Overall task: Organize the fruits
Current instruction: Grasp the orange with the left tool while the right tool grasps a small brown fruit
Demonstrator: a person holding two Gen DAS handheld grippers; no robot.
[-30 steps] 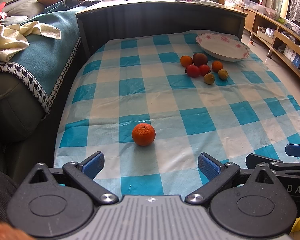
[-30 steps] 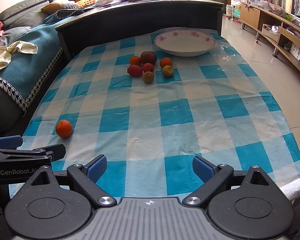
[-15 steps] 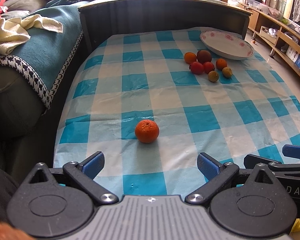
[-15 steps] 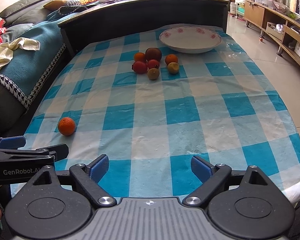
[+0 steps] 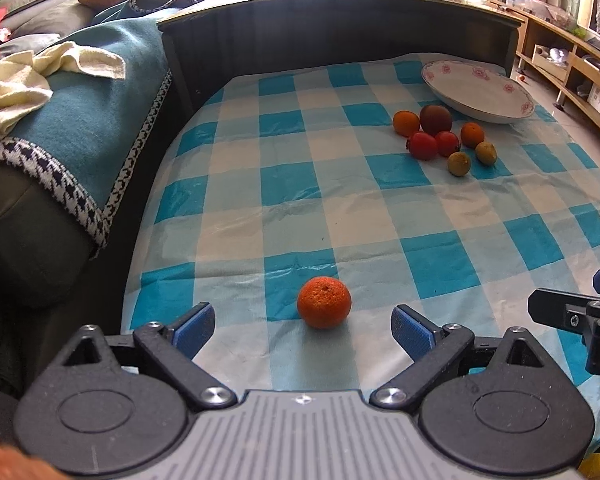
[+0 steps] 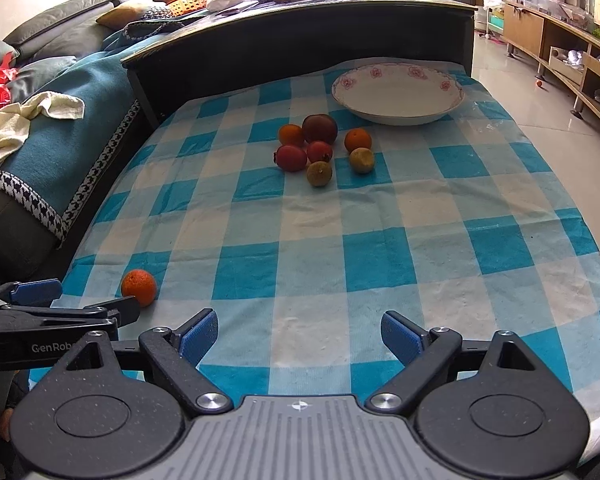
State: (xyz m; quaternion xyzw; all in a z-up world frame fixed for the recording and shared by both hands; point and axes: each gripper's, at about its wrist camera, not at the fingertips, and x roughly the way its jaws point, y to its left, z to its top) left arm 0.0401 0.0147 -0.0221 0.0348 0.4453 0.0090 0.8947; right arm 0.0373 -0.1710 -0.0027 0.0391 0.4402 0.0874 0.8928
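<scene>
A lone orange (image 5: 324, 307) lies on the blue checked tablecloth (image 5: 340, 184) near the front left edge; it also shows in the right wrist view (image 6: 139, 287). My left gripper (image 5: 303, 329) is open and empty, with the orange just ahead between its fingertips. My right gripper (image 6: 300, 335) is open and empty over the near middle of the table. A cluster of several fruits (image 6: 320, 146) lies beside a white flowered plate (image 6: 398, 94) at the far side; the plate holds nothing.
A sofa with a teal blanket (image 5: 80, 92) and a cream towel (image 5: 24, 80) borders the table's left edge. A dark raised counter (image 6: 300, 40) stands behind the table. Wooden shelving (image 6: 560, 44) lines the right wall across tiled floor.
My left gripper has moved forward toward the lone orange, which now sits close between its fingertips. My right gripper has moved forward a little. Both stay open.
</scene>
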